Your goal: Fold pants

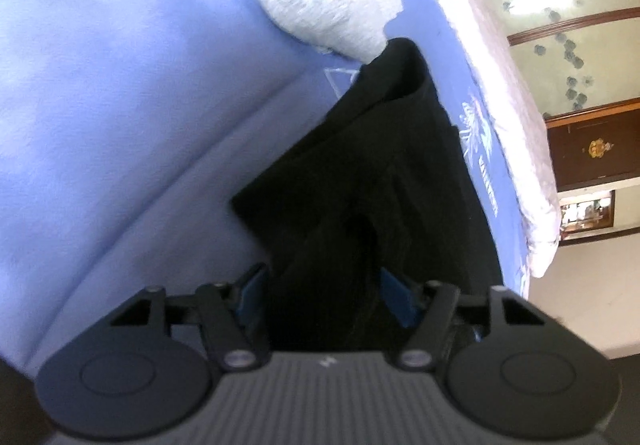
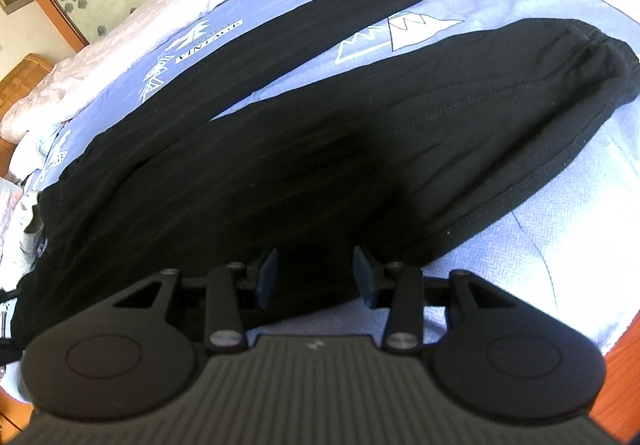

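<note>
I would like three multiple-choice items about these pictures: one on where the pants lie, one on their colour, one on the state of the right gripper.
1. Where do the pants lie?
A. on a wooden floor
B. on a blue printed bed cover
C. over a chair back

2. What colour are the pants?
A. black
B. red
C. white

3. How does the right gripper stand?
A. shut on a towel
B. out of view
C. open, jaws apart at the edge of the pants

Key: 1 B, blue cover with white prints shows between both legs. 2 A, the cloth is dark black all over. 3 C, a wide gap separates the two blue pads.
</note>
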Motion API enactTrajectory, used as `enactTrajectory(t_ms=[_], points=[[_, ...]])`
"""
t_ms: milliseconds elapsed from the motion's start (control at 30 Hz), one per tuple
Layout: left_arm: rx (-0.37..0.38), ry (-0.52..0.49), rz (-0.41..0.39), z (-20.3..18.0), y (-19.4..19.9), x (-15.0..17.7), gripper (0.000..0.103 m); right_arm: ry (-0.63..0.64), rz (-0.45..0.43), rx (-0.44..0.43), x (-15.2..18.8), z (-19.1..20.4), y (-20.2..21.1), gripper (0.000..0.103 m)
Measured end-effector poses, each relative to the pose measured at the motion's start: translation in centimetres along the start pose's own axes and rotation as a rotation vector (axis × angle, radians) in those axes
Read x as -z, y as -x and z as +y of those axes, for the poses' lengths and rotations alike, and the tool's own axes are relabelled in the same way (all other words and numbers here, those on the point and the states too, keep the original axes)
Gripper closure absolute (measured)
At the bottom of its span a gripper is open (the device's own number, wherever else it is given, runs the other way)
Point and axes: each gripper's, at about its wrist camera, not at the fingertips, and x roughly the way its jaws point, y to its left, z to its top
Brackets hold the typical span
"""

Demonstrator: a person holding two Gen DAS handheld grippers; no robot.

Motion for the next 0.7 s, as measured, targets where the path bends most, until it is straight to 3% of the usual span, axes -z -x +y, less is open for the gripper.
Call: enactTrajectory(t_ms=[33,100,233,333,467,567,700], points=[[-0.02,-0.007,-0.008,-0.2,0.0,-0.1,0.076,-0.002,0.0,0.002,0.2,0.0,0.1,0.058],[-0.05,-0.036,-0.043,-0.5,0.5,-0.1,0.09,-0.003,0.0,0.005,0.7,0.0,0.5,0.058],[-0.111,-0.096,-0.129,-0.5,2.1,0.0,0.091,0.003,-0.001,0.008,1.0,0.4,0.4,0.058],[-0.147,-0.084,-0.093,0.5,0.9,0.4,0.091,0.007,0.0,0.009,1.0,0.5,0.4,0.058],[-0.122,-0.055,-0.093,0.8,0.8,0.4,0.091,-0.013,-0.006,-0.002,0.8,0.1,1.1,0.058],[-0.111,-0.036,-0.077,0.9,0.9,0.1,0.09,-0.105,-0.091,-0.01,0.1,-2.2,3.5,0.058],[-0.107,-0.024,-0.064,1.4,1.2,0.3,0.089,-0.26,-0.205,0.044,-0.4,-7.4,7.0,0.058]])
